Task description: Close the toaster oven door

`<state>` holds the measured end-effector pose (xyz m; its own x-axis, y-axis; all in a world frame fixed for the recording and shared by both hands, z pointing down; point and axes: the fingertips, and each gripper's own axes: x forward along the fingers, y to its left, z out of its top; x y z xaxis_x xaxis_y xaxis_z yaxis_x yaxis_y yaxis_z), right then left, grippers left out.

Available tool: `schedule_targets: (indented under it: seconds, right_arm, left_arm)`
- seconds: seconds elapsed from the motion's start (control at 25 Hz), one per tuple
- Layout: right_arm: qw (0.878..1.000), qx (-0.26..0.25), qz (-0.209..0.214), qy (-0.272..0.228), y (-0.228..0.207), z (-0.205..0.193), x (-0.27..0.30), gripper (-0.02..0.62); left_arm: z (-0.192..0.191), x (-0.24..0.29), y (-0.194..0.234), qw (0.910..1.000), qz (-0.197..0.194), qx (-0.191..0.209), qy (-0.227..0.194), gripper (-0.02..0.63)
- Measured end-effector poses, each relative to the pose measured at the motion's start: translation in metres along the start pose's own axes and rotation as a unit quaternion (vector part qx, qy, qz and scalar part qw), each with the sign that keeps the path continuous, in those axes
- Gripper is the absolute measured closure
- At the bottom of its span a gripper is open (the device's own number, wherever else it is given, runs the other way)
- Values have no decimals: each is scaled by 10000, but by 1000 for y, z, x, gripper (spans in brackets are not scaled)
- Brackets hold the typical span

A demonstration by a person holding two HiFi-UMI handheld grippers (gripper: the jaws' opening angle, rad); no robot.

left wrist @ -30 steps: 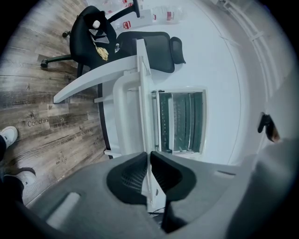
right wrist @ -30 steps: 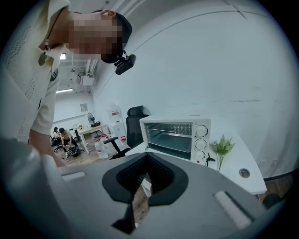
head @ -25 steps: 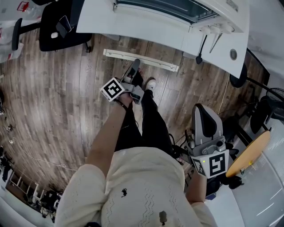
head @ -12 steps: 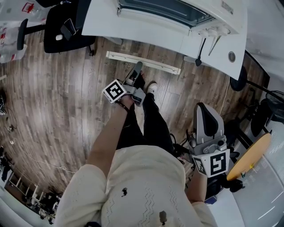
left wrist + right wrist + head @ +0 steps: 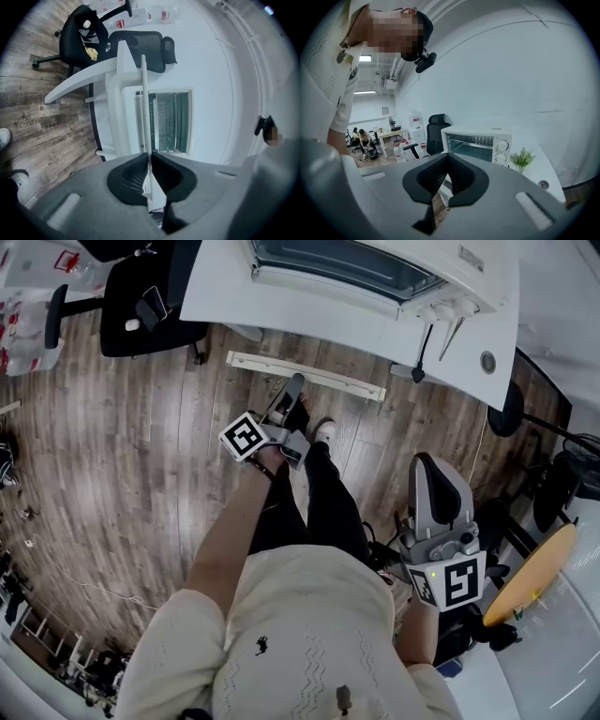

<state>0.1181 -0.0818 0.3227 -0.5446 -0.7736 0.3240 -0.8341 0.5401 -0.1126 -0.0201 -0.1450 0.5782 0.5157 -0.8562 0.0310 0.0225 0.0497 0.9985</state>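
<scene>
Now, oven point(image 5: 477, 140): at 12 o'clock, door point(image 5: 145, 93) open.
Left gripper point(image 5: 149, 154): clenched, empty, facing door edge.
Right gripper point(image 5: 448, 157): clenched, empty, at 4 o'clock.

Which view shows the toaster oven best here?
The right gripper view: the toaster oven stands whole, front-on, with its window and knobs. The left gripper view shows it rotated sideways, just past the fingers. The head view cuts it off at the top edge.
</scene>
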Motion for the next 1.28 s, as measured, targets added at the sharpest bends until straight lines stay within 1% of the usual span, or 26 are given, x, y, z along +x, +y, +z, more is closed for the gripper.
schedule_targets:
  seconds: [0.8, 1.28]
  right_arm:
    - [9996, -14, -109, -278, 1, 19, -12, 586]
    - [9990, -4, -204, -401, -2, 27, -15, 586]
  left_arm:
    - [4, 5, -43, 9993, -342, 127, -1, 572]
    - [6, 11, -59, 9988, -413, 239, 70, 569]
